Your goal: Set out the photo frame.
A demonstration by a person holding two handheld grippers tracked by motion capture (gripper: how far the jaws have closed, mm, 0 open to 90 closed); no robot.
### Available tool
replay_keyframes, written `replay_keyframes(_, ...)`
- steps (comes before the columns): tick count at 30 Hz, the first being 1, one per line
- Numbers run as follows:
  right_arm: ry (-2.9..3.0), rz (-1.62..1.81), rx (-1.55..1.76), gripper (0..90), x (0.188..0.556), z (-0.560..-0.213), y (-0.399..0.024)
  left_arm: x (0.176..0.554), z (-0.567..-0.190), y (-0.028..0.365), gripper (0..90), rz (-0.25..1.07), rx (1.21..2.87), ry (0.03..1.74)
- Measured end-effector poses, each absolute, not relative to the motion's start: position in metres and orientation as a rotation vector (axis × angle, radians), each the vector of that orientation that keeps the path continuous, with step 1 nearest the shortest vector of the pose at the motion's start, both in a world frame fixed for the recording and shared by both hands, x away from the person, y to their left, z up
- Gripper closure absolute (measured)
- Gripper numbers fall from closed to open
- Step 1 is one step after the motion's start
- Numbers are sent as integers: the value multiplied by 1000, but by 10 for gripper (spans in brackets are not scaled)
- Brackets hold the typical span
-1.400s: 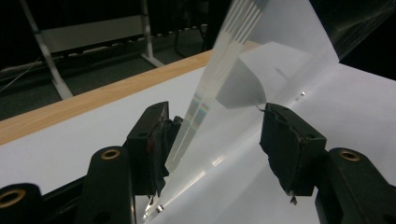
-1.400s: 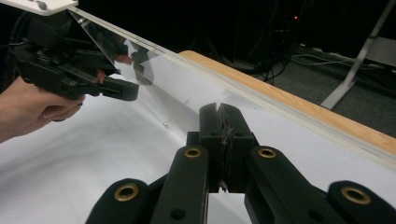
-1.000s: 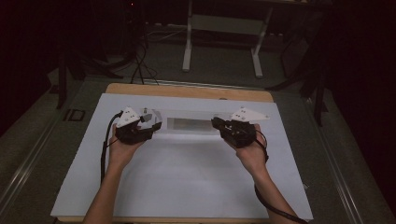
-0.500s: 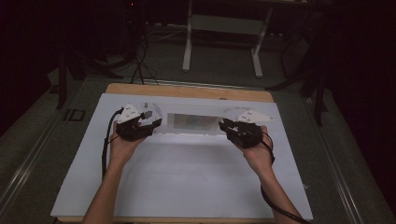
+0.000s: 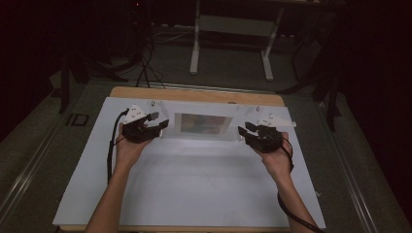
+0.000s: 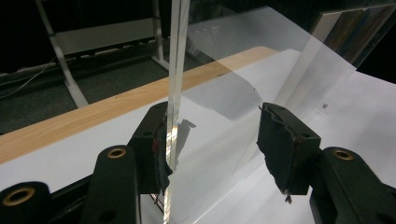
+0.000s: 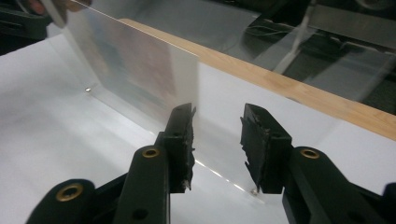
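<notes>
Clear acrylic photo frame (image 5: 201, 125) upright between both; left hand-held gripper (image 5: 154, 127) jaws apart around its edge, right hand-held gripper (image 5: 244, 131) just been opening, frame beside its pad; next: withdraw

Dim room, bright white table (image 5: 194, 184), soft overhead blur.

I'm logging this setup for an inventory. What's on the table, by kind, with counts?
Clear acrylic photo frame with a colourful picture: 1
Hand-held black two-jaw claws: 2, the left claw and the right claw
White sheet covering the wooden table: 1
Total: 4
</notes>
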State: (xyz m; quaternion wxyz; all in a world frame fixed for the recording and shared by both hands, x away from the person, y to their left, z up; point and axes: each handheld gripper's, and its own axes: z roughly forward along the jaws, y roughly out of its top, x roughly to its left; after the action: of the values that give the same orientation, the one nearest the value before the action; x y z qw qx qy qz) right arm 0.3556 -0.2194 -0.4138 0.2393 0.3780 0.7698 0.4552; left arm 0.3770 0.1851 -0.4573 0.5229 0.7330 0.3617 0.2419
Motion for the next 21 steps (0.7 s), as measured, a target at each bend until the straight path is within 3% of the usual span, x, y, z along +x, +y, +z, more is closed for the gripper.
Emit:
replay_keyframes(6,2090,1226,1073,597,360,-419,-232,379,-457,185,461,581,1750,869)
replay_keyframes(21,2097,1283,1149,407,386,-441,-245,384,-459,185,456,568,1726,888)
